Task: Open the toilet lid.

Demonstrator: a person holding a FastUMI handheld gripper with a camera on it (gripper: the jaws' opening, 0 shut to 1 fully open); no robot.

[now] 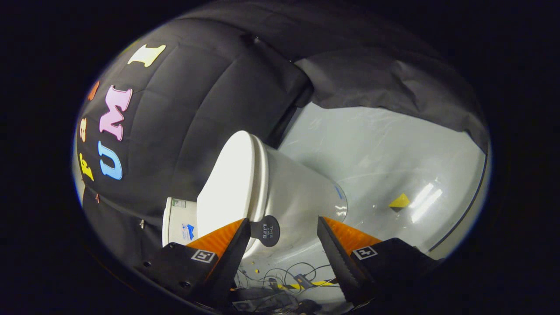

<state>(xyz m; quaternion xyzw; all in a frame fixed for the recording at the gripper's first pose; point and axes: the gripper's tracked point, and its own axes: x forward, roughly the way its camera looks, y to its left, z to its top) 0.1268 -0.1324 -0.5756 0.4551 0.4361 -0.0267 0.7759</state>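
The view is rolled on its side. A white toilet stands just ahead of my fingers, its lid (229, 179) lying shut on the bowl (297, 188). A round black tab (267, 230) sticks out from the lid's front edge, right beside one fingertip (245, 225). My gripper (283, 219) is open, with the rim of the bowl and the tab in the gap between the fingers and nothing pressed. The white tank (177, 221) shows behind the lid, against the black cloth.
A glossy grey floor (385, 148) spreads beyond the bowl, with a small yellow marker (399, 201) on it. Loose cables and small devices (284, 280) lie on the floor near the toilet's base. Black cloth (210, 96) walls the booth behind the toilet.
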